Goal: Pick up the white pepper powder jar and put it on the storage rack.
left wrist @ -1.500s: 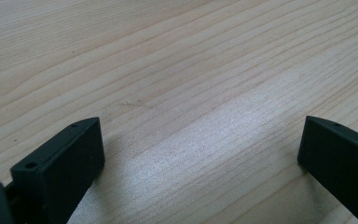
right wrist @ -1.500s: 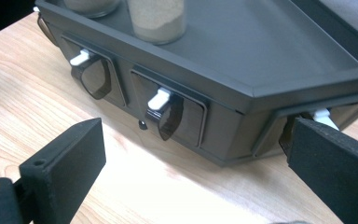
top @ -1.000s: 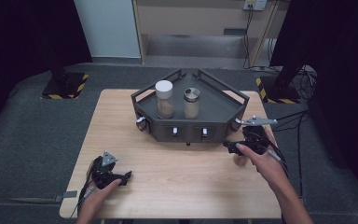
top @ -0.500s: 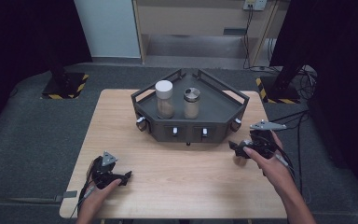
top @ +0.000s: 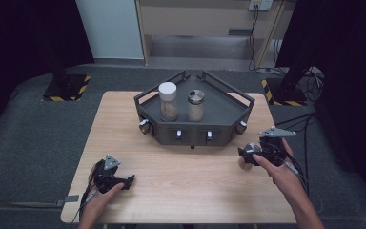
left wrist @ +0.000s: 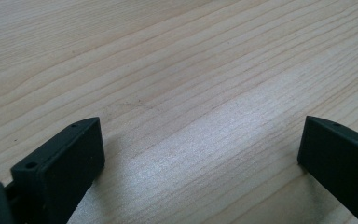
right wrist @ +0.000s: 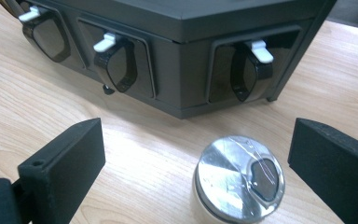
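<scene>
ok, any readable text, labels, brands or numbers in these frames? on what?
None readable.
Dark rack: no lettering on its walls or white-tabbed latches.
Two jars in the rack: no label legible.
Shaker with metal lid between the right gripper's jaws: lid is bare.
Wooden table: unmarked.

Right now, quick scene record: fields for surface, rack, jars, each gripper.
surface: wooden table
rack: dark angular tray at the table's far middle, white levers on its front
jars on rack: white-lid jar and metal-lid jar, side by side, upright
loose jar: metal-lid shaker on the table, between the right gripper's jaws, not clamped
right gripper: open, by the rack's right corner
left gripper: open, over bare wood
</scene>
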Motion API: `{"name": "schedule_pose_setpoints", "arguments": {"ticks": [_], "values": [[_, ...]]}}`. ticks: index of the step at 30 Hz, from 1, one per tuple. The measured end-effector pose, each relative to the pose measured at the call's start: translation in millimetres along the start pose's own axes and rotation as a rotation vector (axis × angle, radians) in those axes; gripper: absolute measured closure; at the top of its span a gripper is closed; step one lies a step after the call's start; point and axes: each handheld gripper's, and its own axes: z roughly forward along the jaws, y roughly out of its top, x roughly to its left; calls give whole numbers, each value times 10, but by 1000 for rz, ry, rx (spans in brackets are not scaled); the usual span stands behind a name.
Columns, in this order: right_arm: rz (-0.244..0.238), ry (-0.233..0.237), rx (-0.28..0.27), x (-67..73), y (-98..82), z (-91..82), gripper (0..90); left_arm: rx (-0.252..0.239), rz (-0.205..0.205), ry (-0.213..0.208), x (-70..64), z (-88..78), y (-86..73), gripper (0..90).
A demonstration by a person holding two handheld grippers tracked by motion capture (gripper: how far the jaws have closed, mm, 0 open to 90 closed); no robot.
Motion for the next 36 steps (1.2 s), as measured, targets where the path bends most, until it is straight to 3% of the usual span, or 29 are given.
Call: {"name": "schedule_pose_setpoints", "arguments": {"ticks": [11, 19, 36], "values": [[18, -10, 8, -61, -99, -40, 38, 0, 0, 0, -1, 0, 0, 0], [57, -24, -5, -137, -241, -105, 37, 0, -1, 1, -3, 0, 0, 0], [76, -33, 4, -166, -413, -118, 37, 0, -1, 1, -4, 0, 0, 0]]}}
